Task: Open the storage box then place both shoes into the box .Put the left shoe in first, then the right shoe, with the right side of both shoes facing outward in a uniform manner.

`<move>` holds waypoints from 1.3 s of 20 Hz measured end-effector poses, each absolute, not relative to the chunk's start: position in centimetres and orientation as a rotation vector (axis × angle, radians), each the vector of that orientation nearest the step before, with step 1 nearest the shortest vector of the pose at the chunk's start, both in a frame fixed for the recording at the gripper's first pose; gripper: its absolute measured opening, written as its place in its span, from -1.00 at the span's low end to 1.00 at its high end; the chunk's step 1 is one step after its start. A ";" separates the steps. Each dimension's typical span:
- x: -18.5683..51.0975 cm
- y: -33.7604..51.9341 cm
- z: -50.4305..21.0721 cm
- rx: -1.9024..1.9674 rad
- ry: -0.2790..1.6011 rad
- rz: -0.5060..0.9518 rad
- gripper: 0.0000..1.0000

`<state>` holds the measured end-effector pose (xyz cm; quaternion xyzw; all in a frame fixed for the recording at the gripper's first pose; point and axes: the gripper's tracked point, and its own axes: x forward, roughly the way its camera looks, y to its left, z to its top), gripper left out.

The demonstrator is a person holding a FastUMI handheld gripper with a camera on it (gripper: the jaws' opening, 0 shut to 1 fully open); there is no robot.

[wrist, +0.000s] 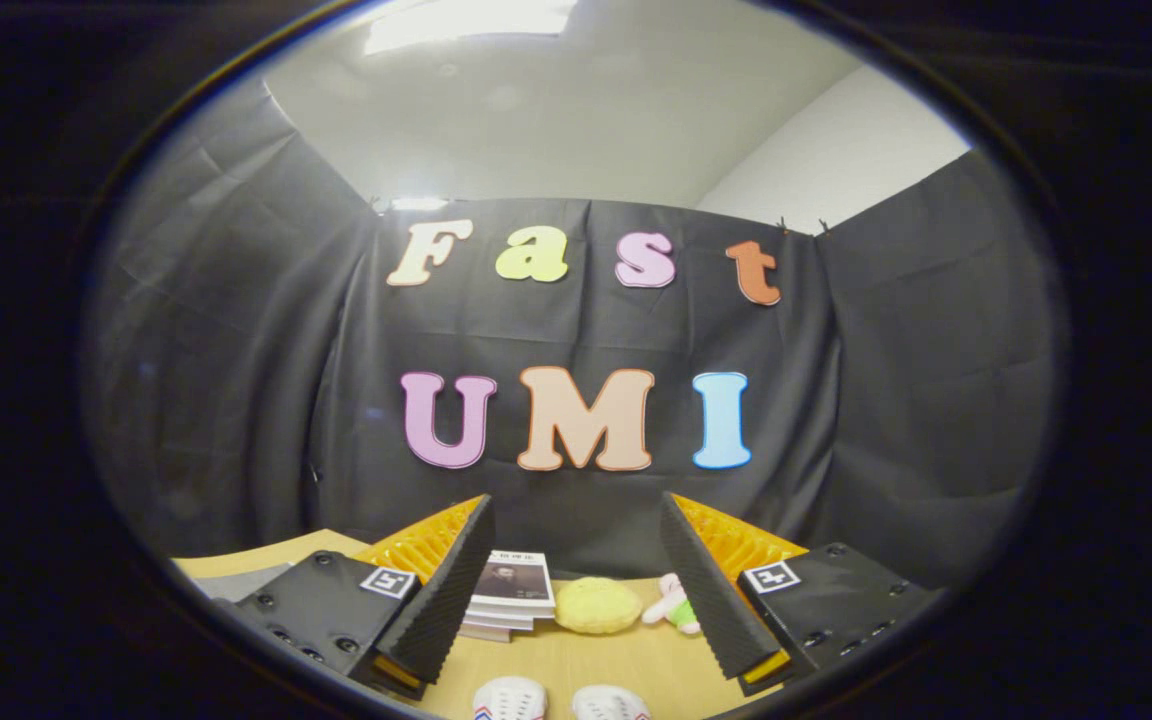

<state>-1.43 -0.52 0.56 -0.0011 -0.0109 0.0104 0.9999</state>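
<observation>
gripper (pixel 576 590) agape above shoes (pixel 561 700)

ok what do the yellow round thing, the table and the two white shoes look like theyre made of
Yellow round thing, beyond the open tongs: probably soft plush, its surface fuzzy and matte. Table: looks like light wood or laminate, smooth with a pale tan tone. White shoes: possibly moulded foam or rubber, with small vent holes, though they show only partly.

Book stack (pixel 512 597), yellow cushion (pixel 597 606), plush toy (pixel 673 603) on table (pixel 576 665).
</observation>
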 end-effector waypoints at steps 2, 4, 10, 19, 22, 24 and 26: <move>-1.4 -0.6 0.4 0.004 -0.017 0.023 1.00; -1.5 -0.8 0.3 0.001 -0.015 0.019 1.00; -1.2 -0.5 0.5 0.002 -0.018 0.020 1.00; -1.0 0.9 -0.4 0.049 0.015 0.050 1.00; -1.4 3.0 -2.4 0.136 0.081 0.133 1.00; -1.9 4.4 -4.2 0.228 0.149 0.203 1.00; -2.1 5.0 -5.7 0.289 0.202 0.239 1.00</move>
